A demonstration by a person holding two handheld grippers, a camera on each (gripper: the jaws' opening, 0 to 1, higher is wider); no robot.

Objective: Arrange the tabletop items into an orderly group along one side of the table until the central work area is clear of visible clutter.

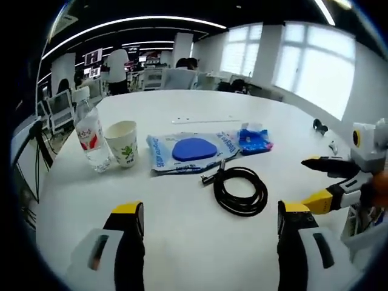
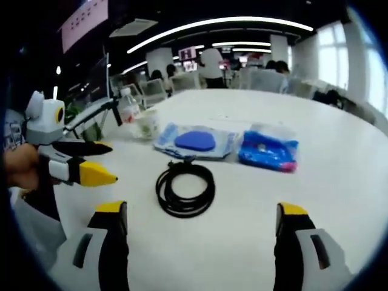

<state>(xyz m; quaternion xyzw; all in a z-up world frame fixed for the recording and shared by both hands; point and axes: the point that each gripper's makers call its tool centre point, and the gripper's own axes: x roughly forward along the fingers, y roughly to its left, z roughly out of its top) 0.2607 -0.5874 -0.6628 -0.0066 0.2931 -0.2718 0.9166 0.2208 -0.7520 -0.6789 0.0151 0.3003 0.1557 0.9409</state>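
Left gripper [image 1: 209, 221]: yellow-tipped jaws spread wide above the bare white table [image 1: 182, 242], nothing between them. Right gripper [image 2: 200, 221]: jaws likewise far apart, empty, hovering over the same tabletop.

Nearest both: a black cable [image 1: 240, 190] coiled into a loose ring, one plug end sticking out toward the packets; lying flat near the table's middle [image 2: 185, 188].

Just beyond the cable: a clear, flat plastic packet [image 1: 191, 150] with blue print and a dark blue oval pad inside [image 2: 195, 141]. Beside it, a smaller blue packet [image 1: 254, 140], crinkled, with a pink edge [image 2: 268, 151].

On the packet's other side: a white paper cup [image 1: 123, 143] with a green leaf design, upright, just beside a clear water bottle [image 1: 91, 136] with a red-and-white label, also upright; cup and bottle close together, touching or not unclear.

Further off: small dark items [image 1: 319, 127] near the far table edge, too small to identify.
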